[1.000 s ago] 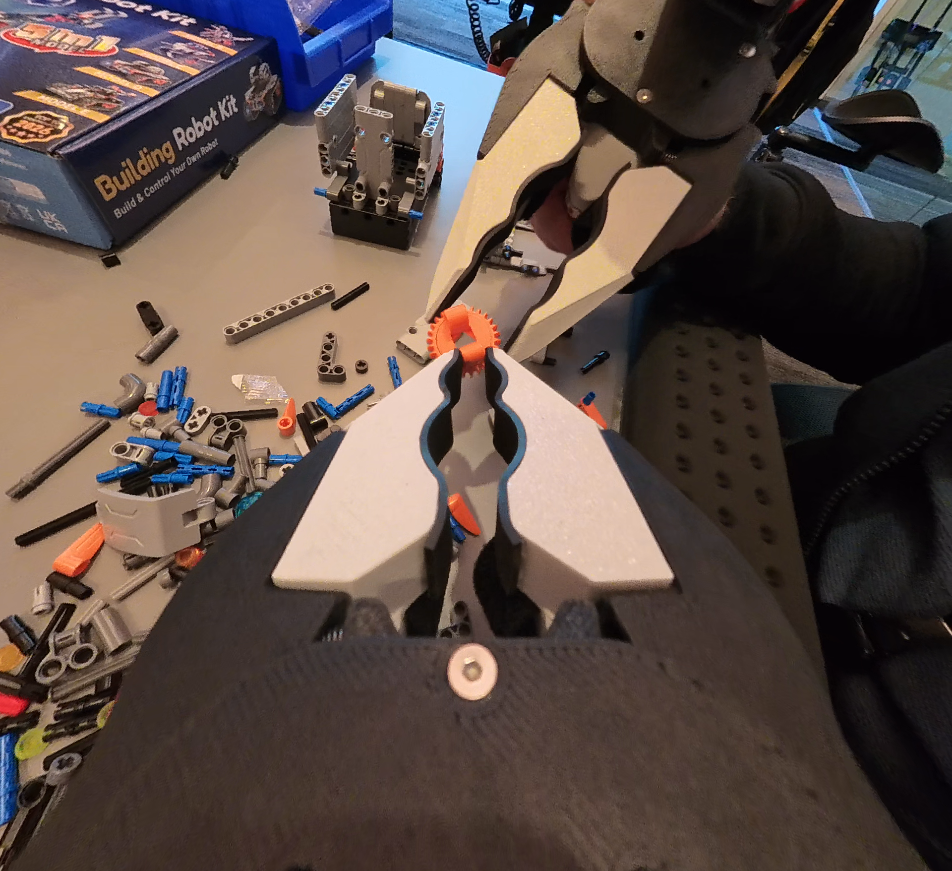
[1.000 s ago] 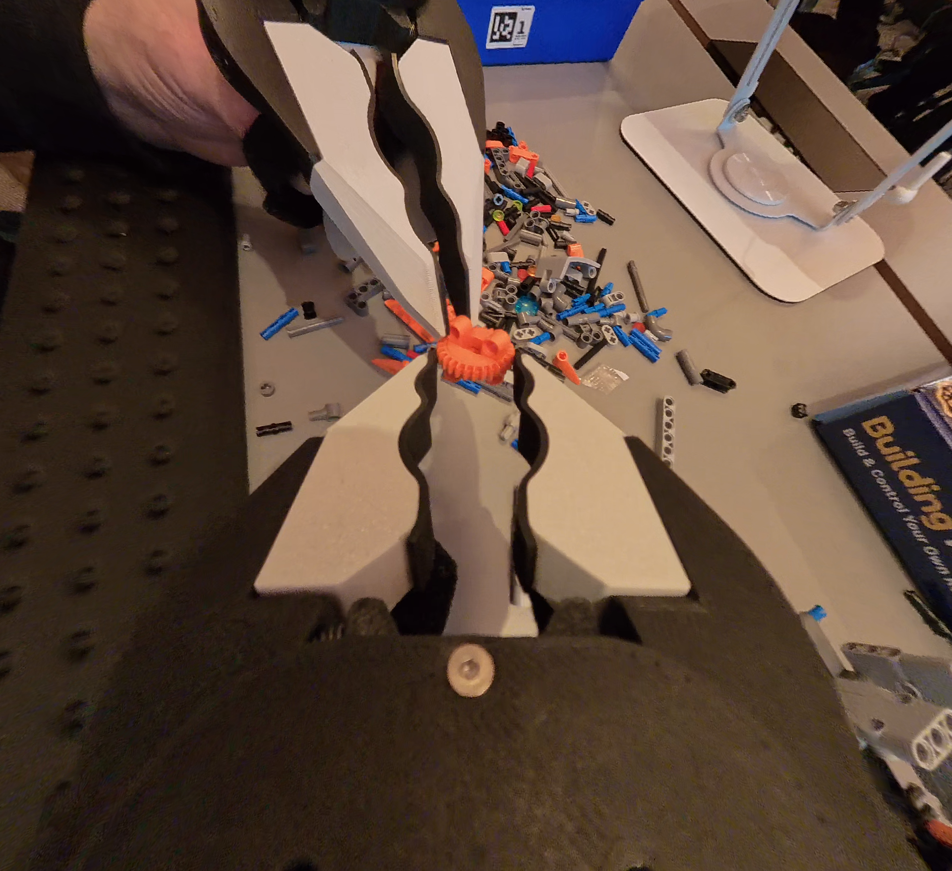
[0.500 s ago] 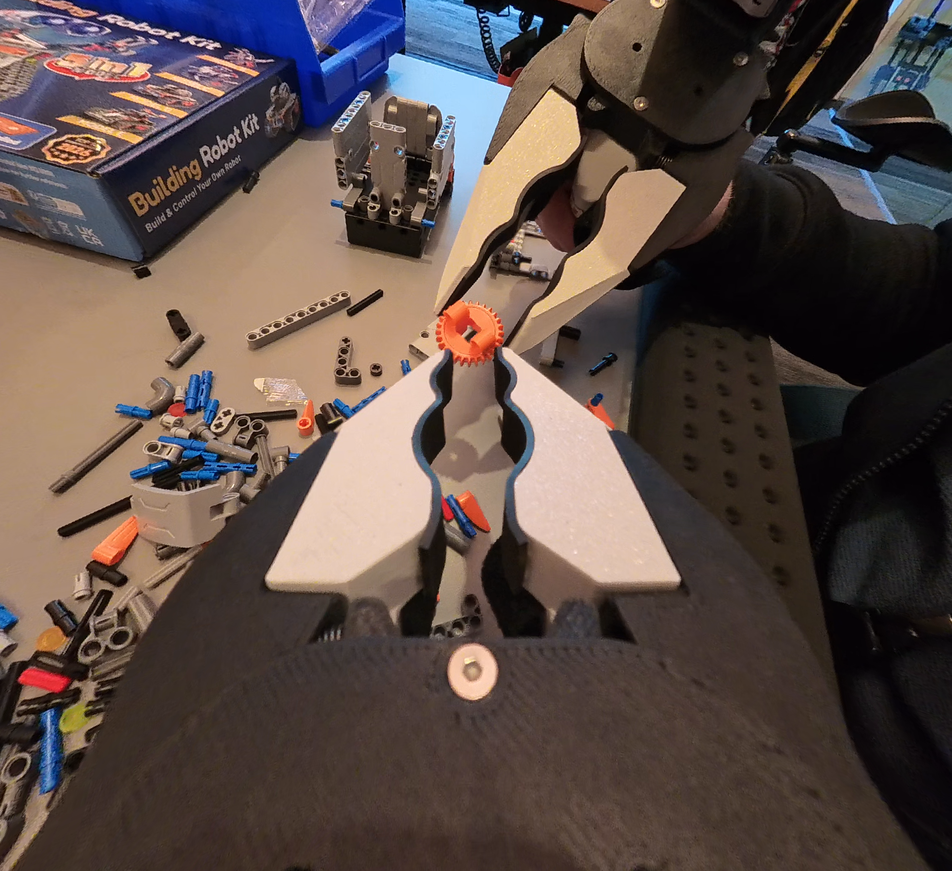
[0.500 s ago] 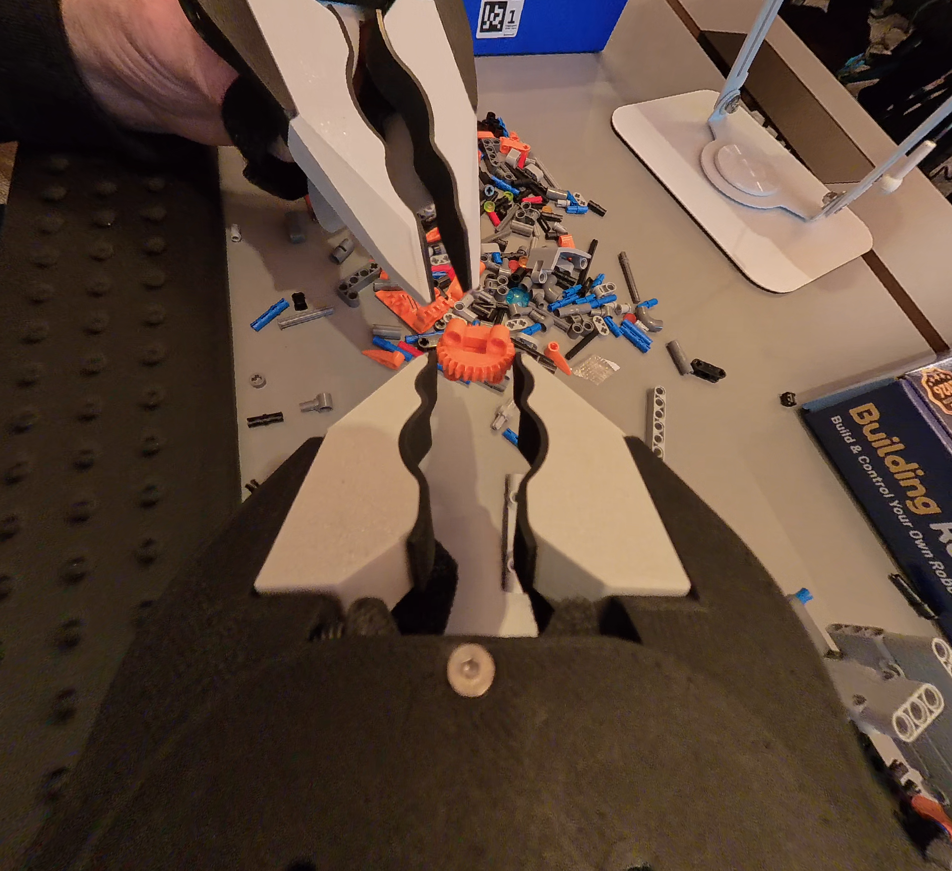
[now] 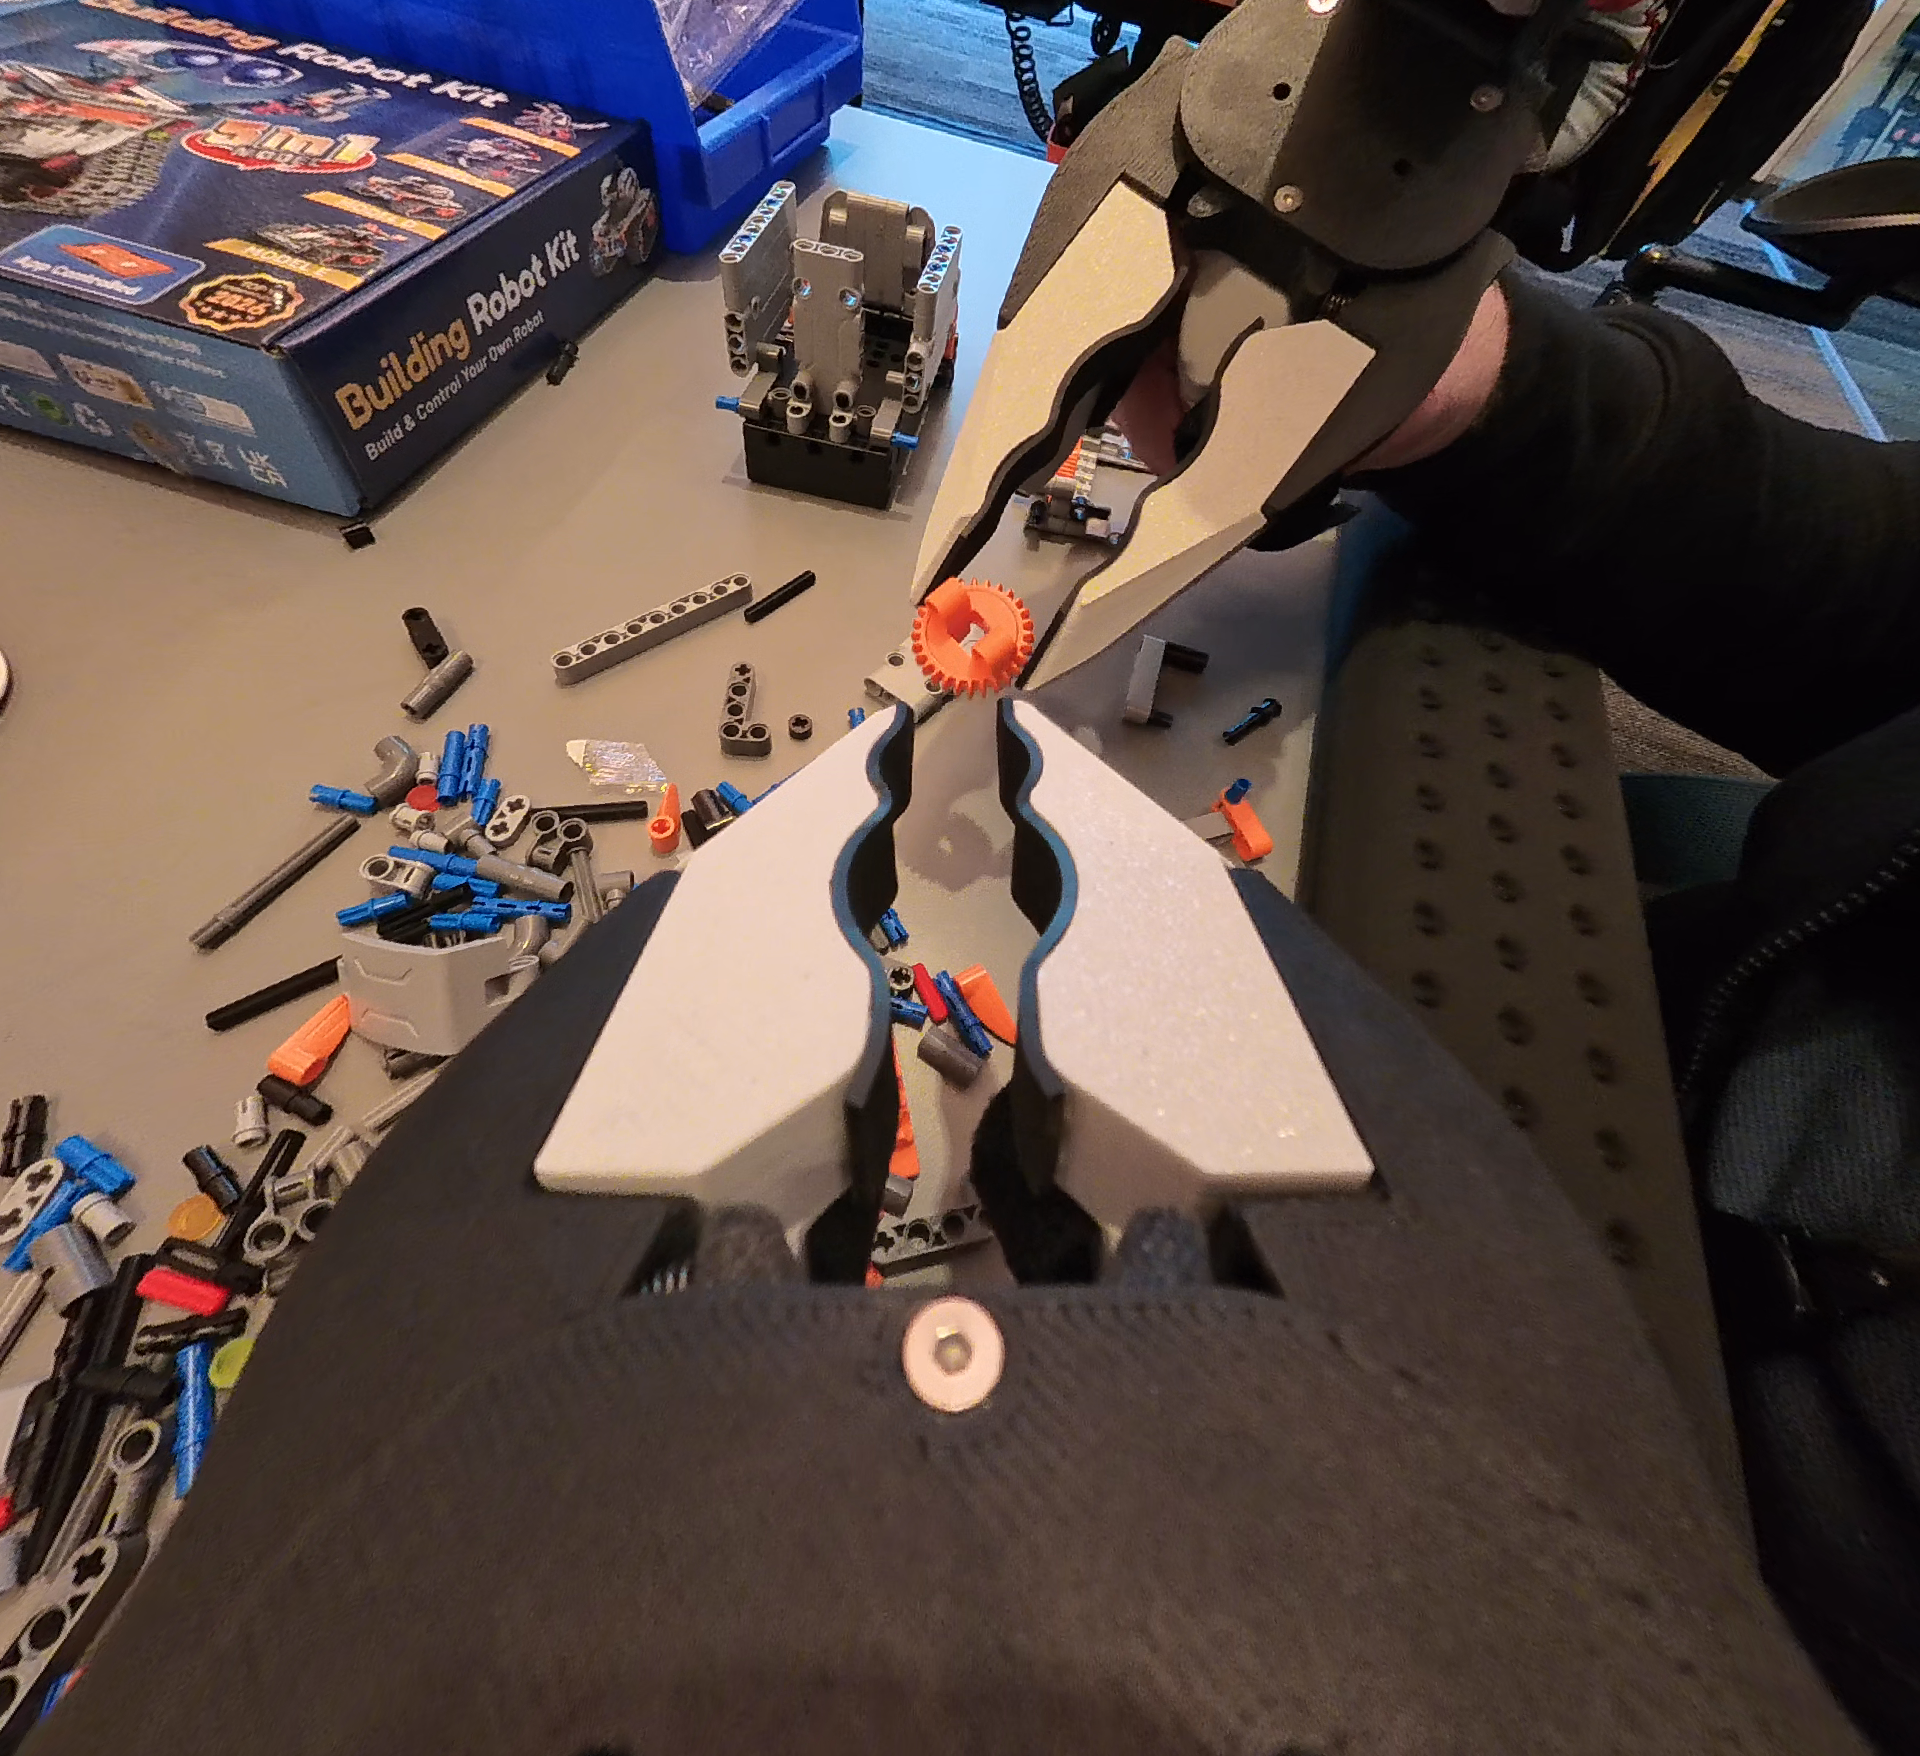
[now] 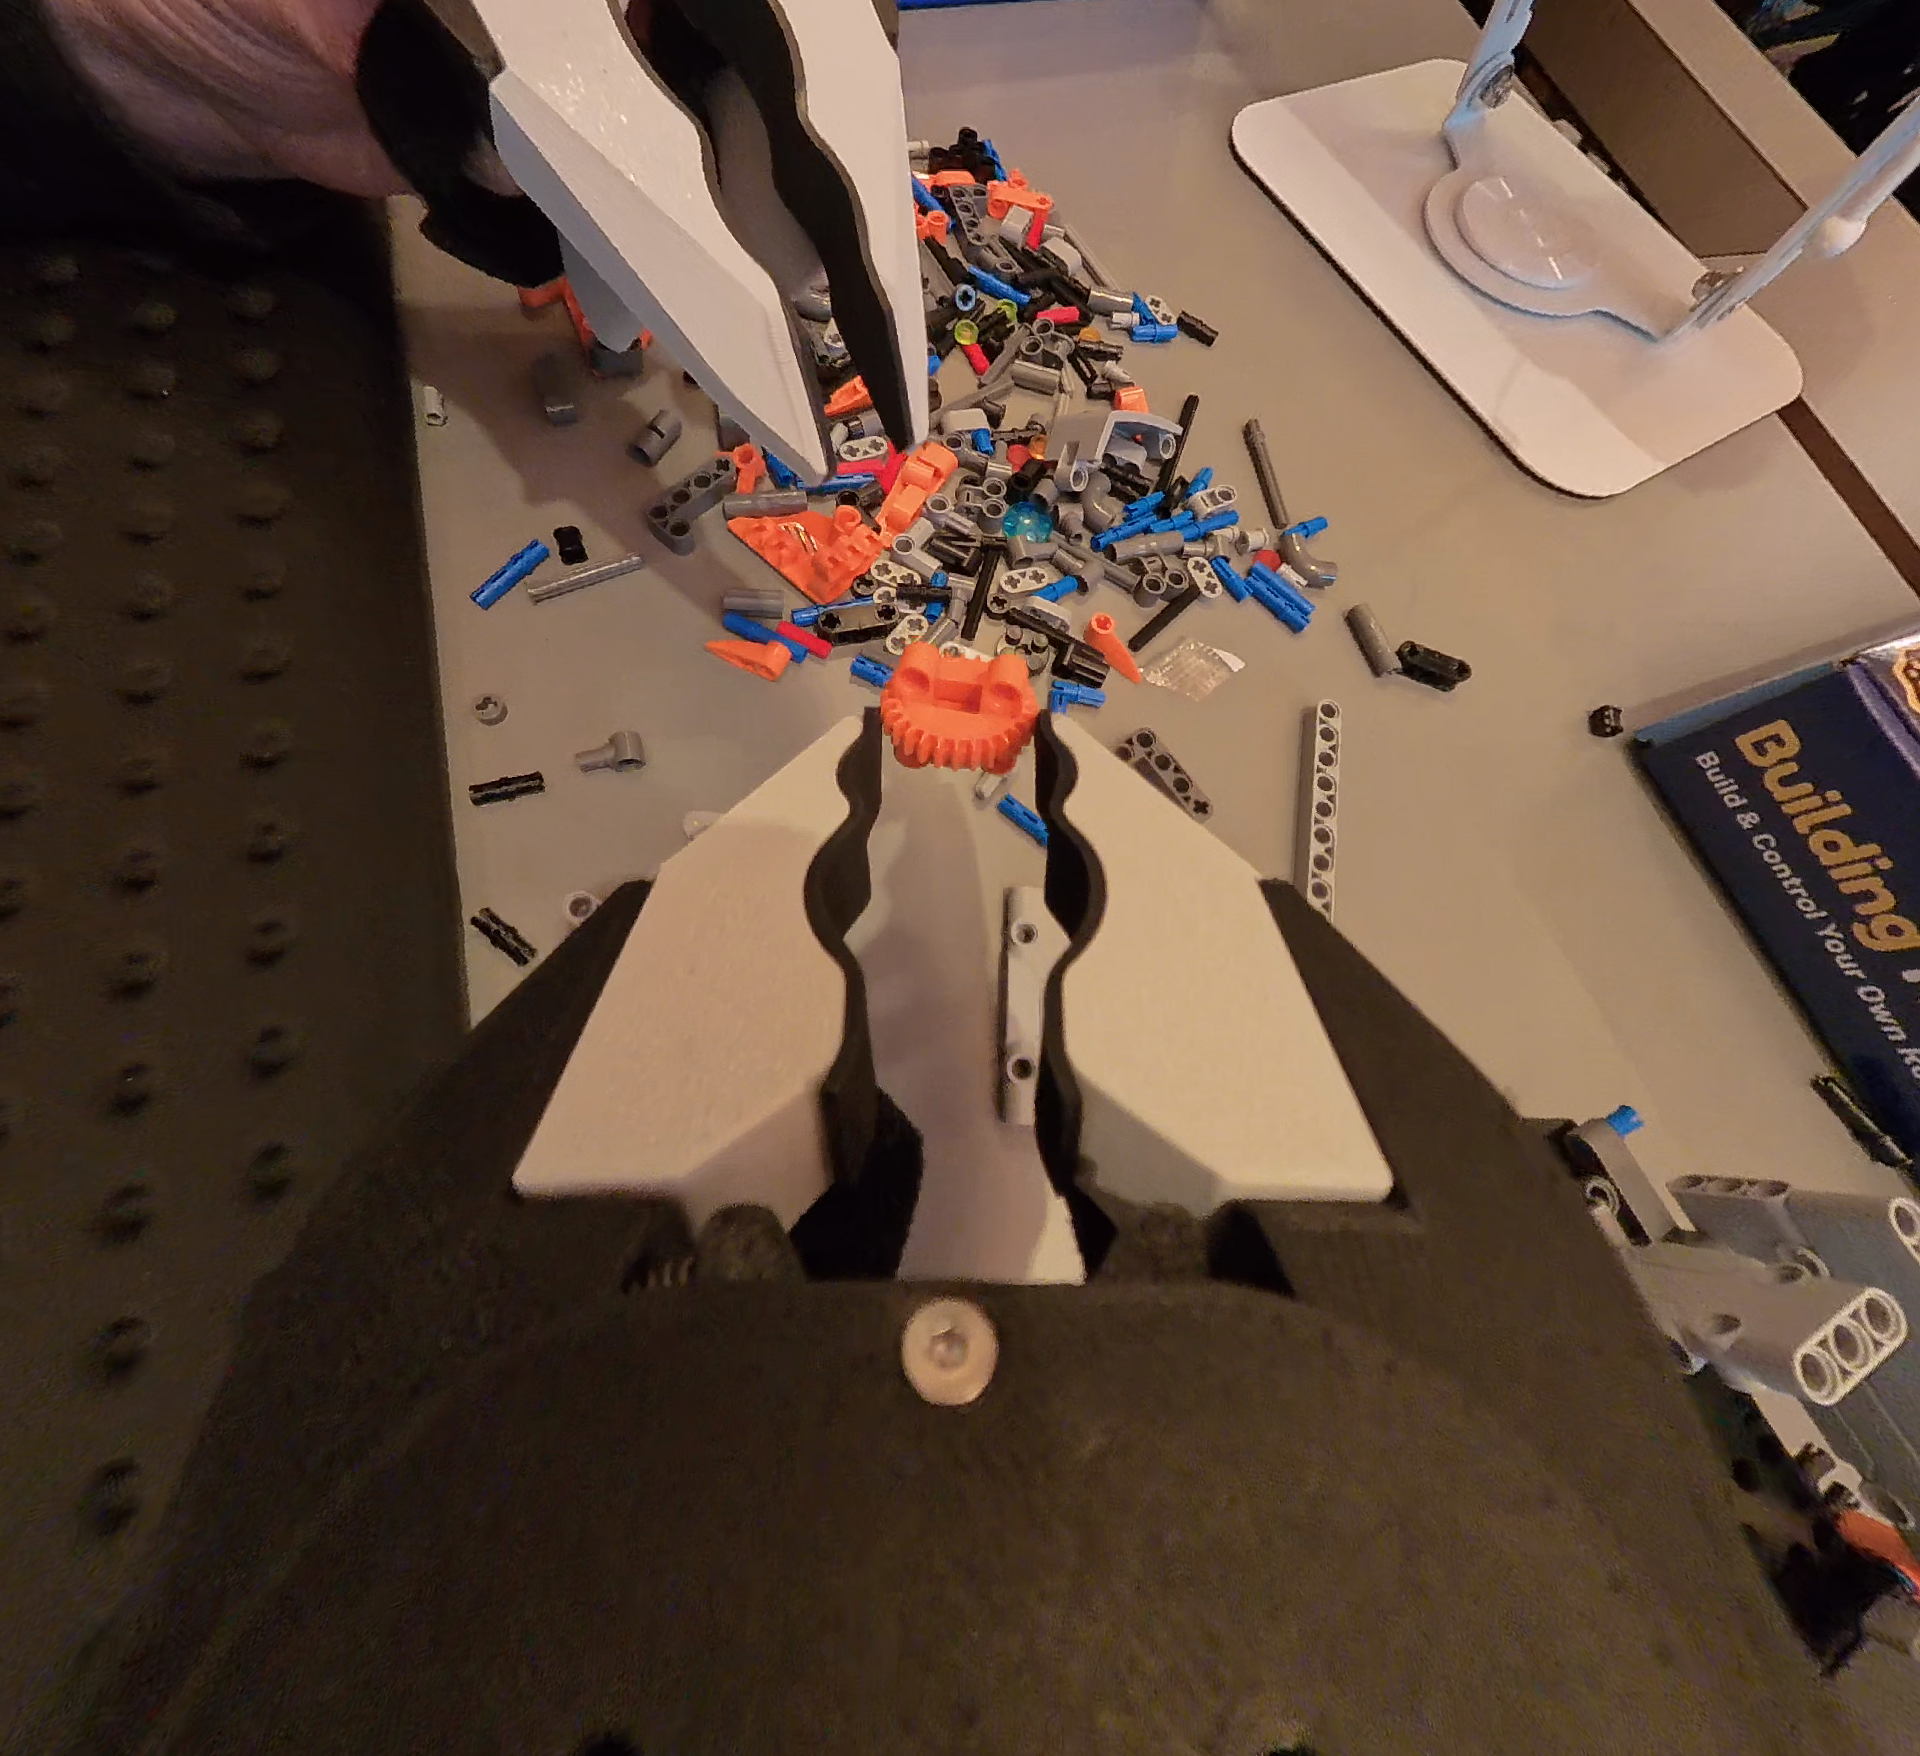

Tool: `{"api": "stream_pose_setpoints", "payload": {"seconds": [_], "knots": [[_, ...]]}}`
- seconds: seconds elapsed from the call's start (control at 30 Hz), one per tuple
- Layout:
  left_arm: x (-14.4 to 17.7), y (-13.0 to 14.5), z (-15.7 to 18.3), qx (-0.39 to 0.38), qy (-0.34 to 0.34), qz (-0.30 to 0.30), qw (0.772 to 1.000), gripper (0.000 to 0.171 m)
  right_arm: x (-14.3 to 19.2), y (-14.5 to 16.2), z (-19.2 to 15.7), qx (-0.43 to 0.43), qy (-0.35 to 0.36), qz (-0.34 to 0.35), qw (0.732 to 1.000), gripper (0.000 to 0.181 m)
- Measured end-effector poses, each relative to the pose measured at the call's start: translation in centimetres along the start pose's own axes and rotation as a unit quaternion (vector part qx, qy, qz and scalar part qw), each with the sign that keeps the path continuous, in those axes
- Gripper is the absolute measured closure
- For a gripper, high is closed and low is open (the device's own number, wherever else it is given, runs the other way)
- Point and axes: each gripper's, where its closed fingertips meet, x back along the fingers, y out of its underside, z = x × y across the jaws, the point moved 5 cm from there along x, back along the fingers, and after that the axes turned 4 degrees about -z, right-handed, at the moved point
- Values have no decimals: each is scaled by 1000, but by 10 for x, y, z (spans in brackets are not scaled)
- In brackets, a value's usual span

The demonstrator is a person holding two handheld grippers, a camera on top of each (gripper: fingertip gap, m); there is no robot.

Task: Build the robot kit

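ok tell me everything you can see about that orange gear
The orange gear is a round, toothed piece of what looks like matte plastic, with a cross-shaped opening at its centre and raised round lugs on one face. It is held off the table, pinched between the tips of the right gripper, which touch it on two opposite sides. The left gripper is open just short of it, not touching. Loose building parts lie below.

blue box (image 6: pixel 1808 885): cut by right edge | grey assembly (image 6: pixel 1787 1291): partly out of frame
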Motion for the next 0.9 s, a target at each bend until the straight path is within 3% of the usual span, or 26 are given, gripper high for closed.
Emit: {"api": "stream_pose_setpoints", "payload": {"seconds": [0.43,0.9], "knots": [[1,2,-3,-1,-9,-4,1000,158,10,11,8,-21,0,-2,1000,154],[2,2,-6,-2,-20,-8,1000,158,31,60,7,-59,-27,-75,995,154]]}}
